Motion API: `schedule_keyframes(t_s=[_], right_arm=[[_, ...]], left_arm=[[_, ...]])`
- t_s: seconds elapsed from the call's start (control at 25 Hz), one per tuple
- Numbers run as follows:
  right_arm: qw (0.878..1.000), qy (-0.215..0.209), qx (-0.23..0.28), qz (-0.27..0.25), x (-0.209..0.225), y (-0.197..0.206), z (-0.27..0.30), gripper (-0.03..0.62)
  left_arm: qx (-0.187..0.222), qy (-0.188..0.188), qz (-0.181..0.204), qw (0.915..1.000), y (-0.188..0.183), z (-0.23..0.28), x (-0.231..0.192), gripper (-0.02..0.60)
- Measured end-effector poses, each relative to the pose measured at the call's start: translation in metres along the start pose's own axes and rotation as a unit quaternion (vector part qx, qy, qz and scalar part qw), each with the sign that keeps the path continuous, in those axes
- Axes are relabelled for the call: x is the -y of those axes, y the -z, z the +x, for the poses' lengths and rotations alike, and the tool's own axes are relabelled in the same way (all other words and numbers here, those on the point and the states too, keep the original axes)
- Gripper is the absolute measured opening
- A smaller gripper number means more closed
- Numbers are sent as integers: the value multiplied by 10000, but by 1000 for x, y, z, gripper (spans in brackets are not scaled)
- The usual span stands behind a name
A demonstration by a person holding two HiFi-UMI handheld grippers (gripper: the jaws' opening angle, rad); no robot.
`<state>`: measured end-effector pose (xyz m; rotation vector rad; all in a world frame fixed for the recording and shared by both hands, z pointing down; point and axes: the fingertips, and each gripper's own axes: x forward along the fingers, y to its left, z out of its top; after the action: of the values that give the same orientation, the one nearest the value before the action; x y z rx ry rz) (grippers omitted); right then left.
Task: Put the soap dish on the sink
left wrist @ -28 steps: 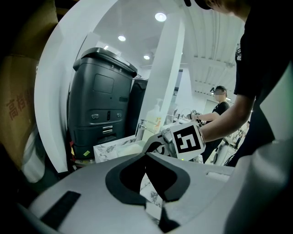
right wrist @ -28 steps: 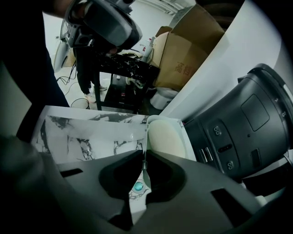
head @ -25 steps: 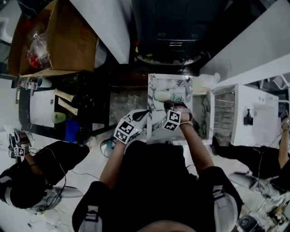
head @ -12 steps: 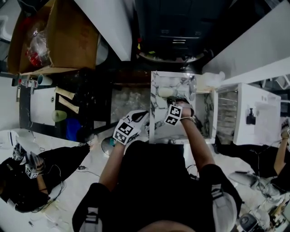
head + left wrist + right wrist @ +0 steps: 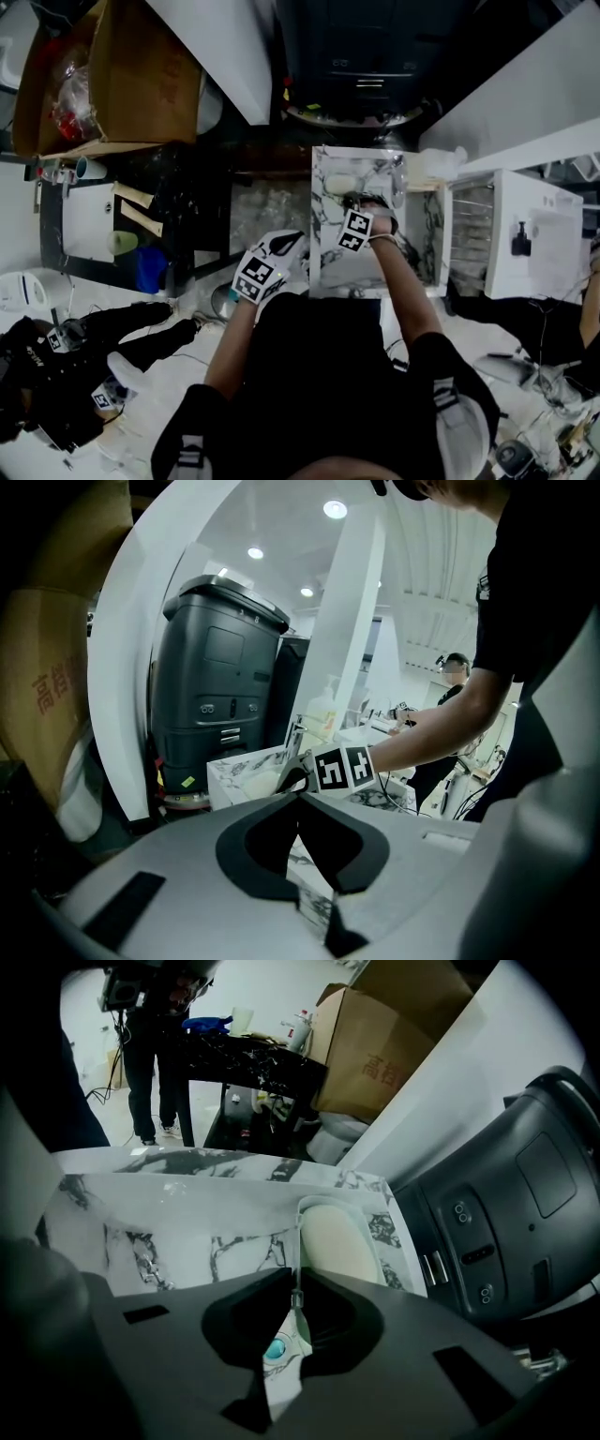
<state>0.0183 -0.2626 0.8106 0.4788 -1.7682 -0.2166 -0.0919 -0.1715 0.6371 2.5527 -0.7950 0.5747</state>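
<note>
Black short-sleeved shirt (image 5: 319,375); grey shoulder straps (image 5: 190,442) at 5 and 7 o'clock. Left gripper (image 5: 289,244) and right gripper (image 5: 353,200): grey shells, black jaw linings, white cubes bearing black square markers.

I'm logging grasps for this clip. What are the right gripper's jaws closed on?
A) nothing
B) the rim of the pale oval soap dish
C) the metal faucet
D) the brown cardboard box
B: in the right gripper view, the right gripper pinches the near rim of the pale oval soap dish, at the far corner of the white marble-veined sink top.
</note>
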Motion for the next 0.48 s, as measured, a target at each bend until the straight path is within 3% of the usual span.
schedule_keyframes(t_s=[0.48], right_arm=[[9974,607,-178,342,28,7,3,66]], left_arm=[[-89,150,-49,9998,1,9,4,-6]])
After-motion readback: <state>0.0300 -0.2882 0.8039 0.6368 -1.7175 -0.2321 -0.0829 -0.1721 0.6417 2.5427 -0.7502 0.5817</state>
